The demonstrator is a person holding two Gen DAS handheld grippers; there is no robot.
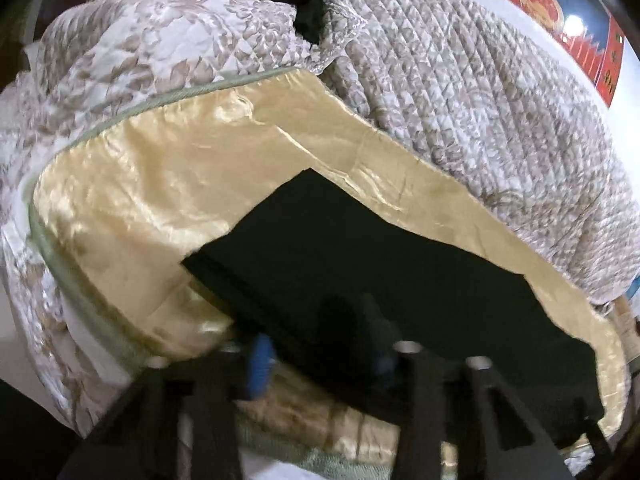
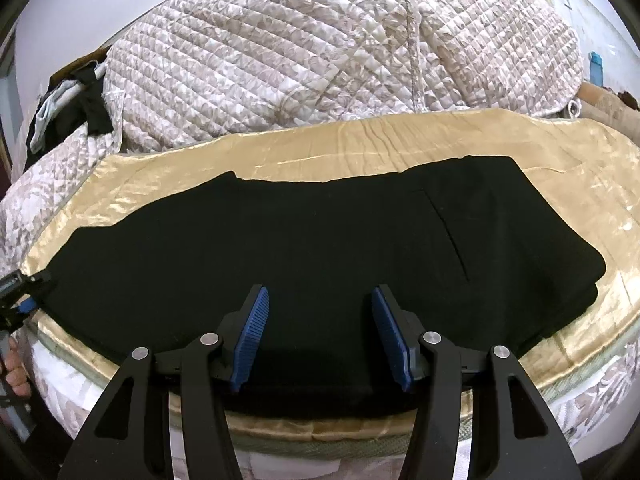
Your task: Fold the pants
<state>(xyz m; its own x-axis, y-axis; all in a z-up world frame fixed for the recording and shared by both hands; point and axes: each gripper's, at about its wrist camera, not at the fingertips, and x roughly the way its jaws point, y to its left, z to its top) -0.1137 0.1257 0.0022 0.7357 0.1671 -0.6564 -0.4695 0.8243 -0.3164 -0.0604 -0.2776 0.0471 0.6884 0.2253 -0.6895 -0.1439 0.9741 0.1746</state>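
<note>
- Right wrist view: black pants [image 2: 304, 240] lie flat and lengthwise across a gold satin cover [image 2: 360, 140] on a bed.
- The right gripper [image 2: 320, 336] hovers over their near edge, its blue pads spread apart with nothing between them.
- At the far left, the left gripper [image 2: 24, 300] sits at the pants' end; the left wrist view is blurred, so I cannot tell whether it grips the cloth.
- A quilted floral bedspread [image 2: 320, 60] is heaped behind.

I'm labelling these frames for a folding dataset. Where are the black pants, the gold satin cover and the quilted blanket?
black pants [image 2: 320, 240]: right wrist view, middle of the flat dark fabric.
gold satin cover [image 2: 360, 140]: right wrist view, bare strip behind the pants.
quilted blanket [image 2: 320, 48]: right wrist view, middle of the heap.
</note>
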